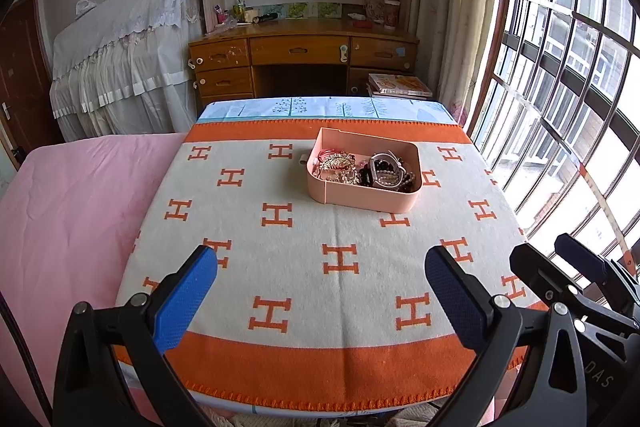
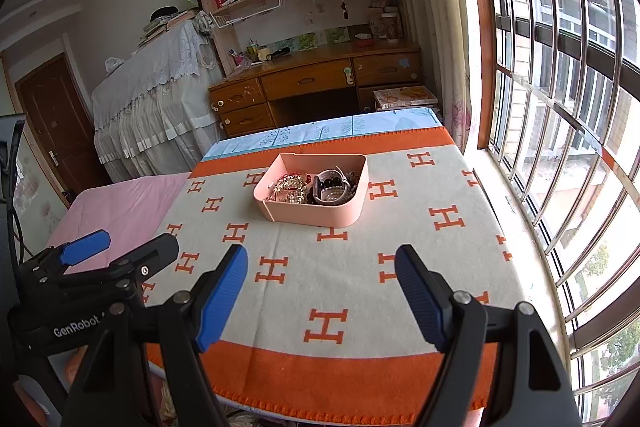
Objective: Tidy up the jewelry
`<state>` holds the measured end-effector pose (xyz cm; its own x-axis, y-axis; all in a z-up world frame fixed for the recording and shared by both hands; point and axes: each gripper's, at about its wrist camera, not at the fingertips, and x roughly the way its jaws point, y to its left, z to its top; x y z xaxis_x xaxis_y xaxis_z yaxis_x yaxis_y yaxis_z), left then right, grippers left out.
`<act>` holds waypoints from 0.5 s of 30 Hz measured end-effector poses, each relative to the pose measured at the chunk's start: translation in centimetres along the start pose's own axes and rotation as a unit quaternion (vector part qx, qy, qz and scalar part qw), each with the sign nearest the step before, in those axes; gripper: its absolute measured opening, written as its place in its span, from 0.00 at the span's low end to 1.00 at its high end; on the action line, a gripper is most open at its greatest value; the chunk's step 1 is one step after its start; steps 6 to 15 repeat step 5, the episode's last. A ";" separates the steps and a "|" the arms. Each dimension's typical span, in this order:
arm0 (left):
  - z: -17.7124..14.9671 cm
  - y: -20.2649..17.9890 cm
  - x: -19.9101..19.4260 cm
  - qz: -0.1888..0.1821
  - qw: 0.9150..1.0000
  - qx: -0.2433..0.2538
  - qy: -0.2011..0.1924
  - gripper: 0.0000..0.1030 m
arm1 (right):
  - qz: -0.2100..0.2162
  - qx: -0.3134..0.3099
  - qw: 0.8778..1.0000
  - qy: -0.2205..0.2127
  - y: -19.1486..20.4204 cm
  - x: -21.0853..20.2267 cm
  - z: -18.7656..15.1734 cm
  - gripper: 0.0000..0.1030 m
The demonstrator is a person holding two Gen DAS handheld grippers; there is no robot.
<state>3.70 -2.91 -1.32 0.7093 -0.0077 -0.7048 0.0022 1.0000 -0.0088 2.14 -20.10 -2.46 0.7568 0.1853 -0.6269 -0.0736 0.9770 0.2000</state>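
Both tongs, left (image 1: 321, 277) and right (image 2: 321, 277), gaped empty; tangled bead-and-chain jewelry (image 1: 362, 169) in the pink plastic tray (image 1: 362, 197) looked light and snaggy, best pinched by one strand.

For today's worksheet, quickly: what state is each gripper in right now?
Left gripper: open, holding nothing.
Right gripper: open, holding nothing.

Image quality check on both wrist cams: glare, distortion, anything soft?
Left wrist: window blown out, strong barrel bend on its bars, dark vignette corners; pink tray and jewelry sharp. Right wrist: same window glare, room tilted, tray evenly lit, no motion blur.
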 end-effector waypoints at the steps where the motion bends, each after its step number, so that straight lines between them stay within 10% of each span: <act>1: -0.1 0.0 0.1 0.000 1.000 -0.001 0.001 0.99 | 0.000 0.000 1.000 0.000 0.0 0.0 0.0 0.75; 15: -0.1 0.0 0.3 -0.003 1.000 -0.005 0.008 0.99 | 0.000 0.000 1.000 0.001 0.1 0.0 -0.1 0.75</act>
